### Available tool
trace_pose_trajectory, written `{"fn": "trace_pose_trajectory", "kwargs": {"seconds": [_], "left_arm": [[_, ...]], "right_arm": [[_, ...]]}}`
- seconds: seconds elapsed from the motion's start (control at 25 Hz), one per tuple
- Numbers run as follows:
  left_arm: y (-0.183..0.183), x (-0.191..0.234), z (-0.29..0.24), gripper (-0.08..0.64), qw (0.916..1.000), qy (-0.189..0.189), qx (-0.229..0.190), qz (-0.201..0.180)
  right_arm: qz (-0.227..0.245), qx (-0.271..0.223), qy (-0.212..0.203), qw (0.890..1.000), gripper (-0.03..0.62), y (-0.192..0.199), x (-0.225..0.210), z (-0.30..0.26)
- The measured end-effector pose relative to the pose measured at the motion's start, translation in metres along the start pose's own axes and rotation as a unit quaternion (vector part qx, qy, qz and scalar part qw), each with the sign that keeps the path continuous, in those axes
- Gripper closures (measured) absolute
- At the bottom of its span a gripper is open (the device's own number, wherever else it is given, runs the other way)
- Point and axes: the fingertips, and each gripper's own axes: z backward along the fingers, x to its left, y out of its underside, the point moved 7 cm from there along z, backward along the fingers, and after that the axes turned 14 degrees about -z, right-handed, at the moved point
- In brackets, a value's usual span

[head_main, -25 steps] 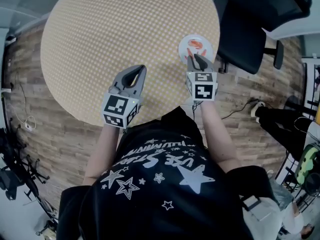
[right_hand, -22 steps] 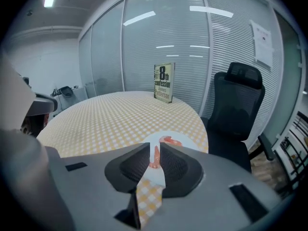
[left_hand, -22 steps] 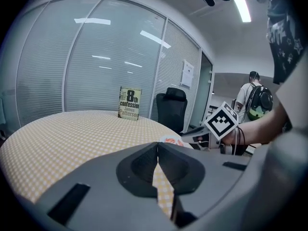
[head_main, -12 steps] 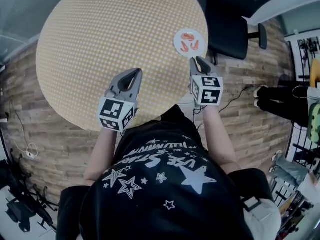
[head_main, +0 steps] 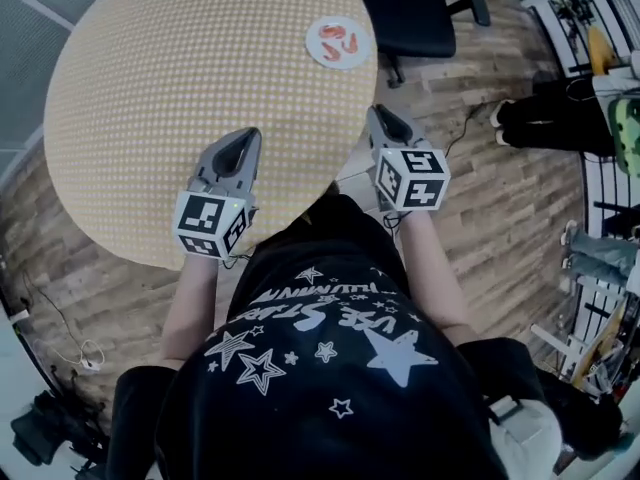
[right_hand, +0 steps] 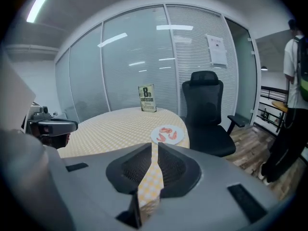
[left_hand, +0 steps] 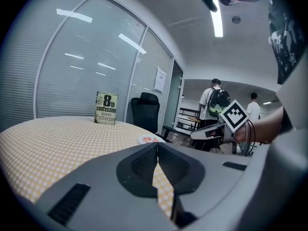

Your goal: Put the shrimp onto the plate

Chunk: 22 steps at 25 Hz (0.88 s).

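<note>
Lying on the small round white plate, the three orange shrimp pieces are seen near the far right edge of the round table covered in a yellow checked cloth. The plate is well apart from both grippers. The grey left gripper is held above the near part of the table, with its jaws pressed together and nothing gripped between them. The grey right gripper is held just off the table's near right edge, above the wooden floor. Its jaws are likewise drawn together, with only a thin slit left between them, and nothing is held. In the right gripper view the plate is seen straight ahead beyond the jaws. A black office chair is placed just beside the table, near the plate. An upright book with a pale cover is stood at the table's far side.
</note>
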Motion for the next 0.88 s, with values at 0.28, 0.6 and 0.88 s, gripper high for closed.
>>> {"fn": "trace_pose_trajectory", "kwargs": {"seconds": [0.28, 0.6, 0.88], "left_arm": [[-0.021, -0.028, -0.006, 0.551, 0.9992, 0.026, -0.021, -0.021], [-0.033, -0.085, 0.019, 0.551, 0.998, 0.042, -0.022, -0.042], [-0.031, -0.132, 0.053, 0.551, 0.9979, 0.036, -0.02, -0.049]], "right_arm": [[-0.025, -0.035, 0.025, 0.999, 0.537, 0.003, -0.032, 0.055], [-0.058, -0.052, 0.022, 0.997, 0.537, 0.036, -0.039, 0.119], [-0.081, -0.06, 0.017, 0.995, 0.537, 0.066, -0.051, 0.169]]}}
